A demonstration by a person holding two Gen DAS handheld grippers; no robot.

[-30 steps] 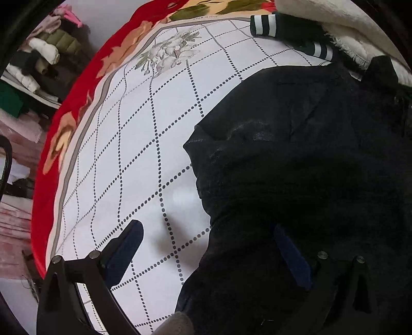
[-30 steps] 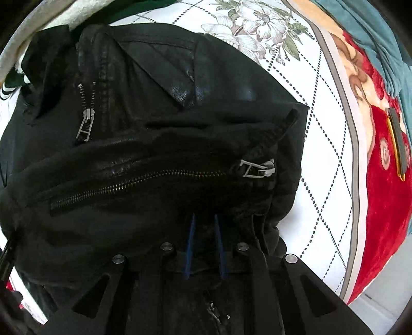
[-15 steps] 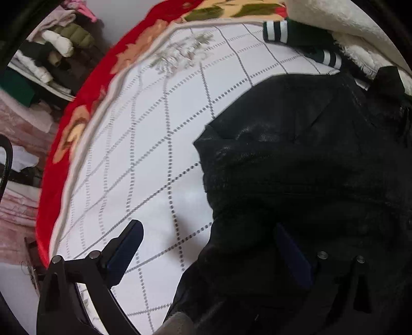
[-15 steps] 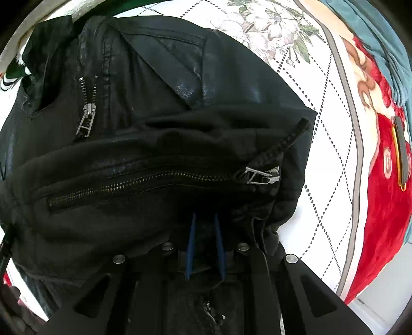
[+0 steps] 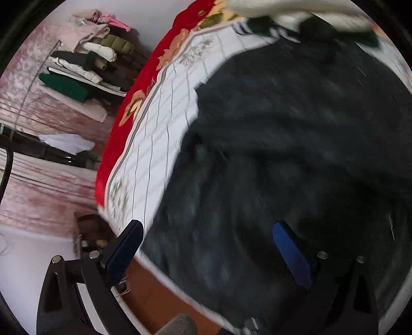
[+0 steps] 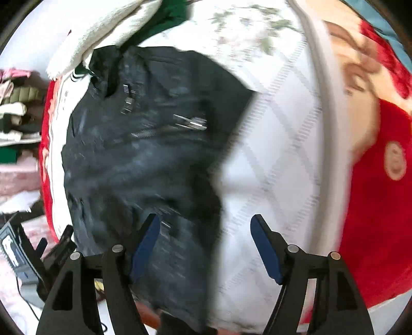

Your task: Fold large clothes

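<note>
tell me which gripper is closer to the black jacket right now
Left. The left gripper sits open over the black jacket; the right gripper, also open, straddles its edge.

Right gripper now wide apart, no longer pinching black jacket. Both wrist views pulled back and blurred; left gripper off bed edge.

Home bedroom. Bed has a white diamond-print blanket with a red floral border, and a black leather jacket lies on it beside a cream fleece and a green garment. An open rack of folded clothes stands beside the bed against a pink wall; wood floor below.
</note>
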